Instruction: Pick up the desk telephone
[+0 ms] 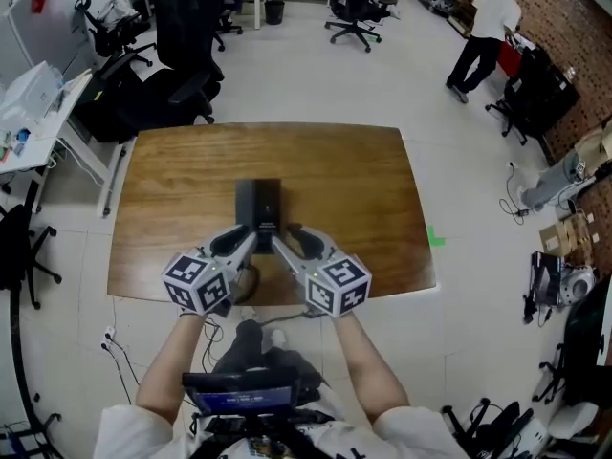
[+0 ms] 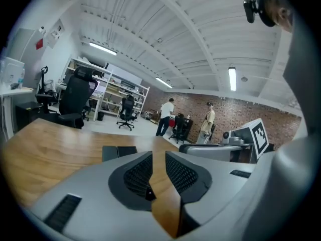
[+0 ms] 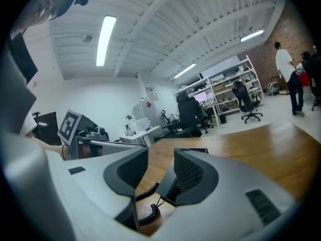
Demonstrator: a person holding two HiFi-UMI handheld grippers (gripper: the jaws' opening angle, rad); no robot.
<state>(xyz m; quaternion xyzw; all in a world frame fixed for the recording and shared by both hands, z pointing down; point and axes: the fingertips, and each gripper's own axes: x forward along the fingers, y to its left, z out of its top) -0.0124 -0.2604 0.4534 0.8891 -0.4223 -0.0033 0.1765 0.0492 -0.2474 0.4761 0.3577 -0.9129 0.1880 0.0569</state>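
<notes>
The black desk telephone (image 1: 259, 202) lies on the wooden table (image 1: 363, 189), near the middle. Both grippers come at it from the near edge, their tips converging at its near end. My left gripper (image 1: 248, 238) has its jaws a little apart with only wood showing between them (image 2: 159, 157); the telephone (image 2: 119, 152) lies just beyond its left jaw. My right gripper (image 1: 283, 240) stands open (image 3: 160, 159), with the telephone's near corner (image 3: 168, 185) and its coiled cord (image 3: 148, 212) showing in the gap, untouched by the pads.
Black office chairs (image 1: 186, 55) stand beyond the table's far left corner, and a white desk (image 1: 38, 113) at the left. A person (image 1: 488, 36) stands far right by the brick wall. Green tape (image 1: 435, 238) marks the floor right of the table.
</notes>
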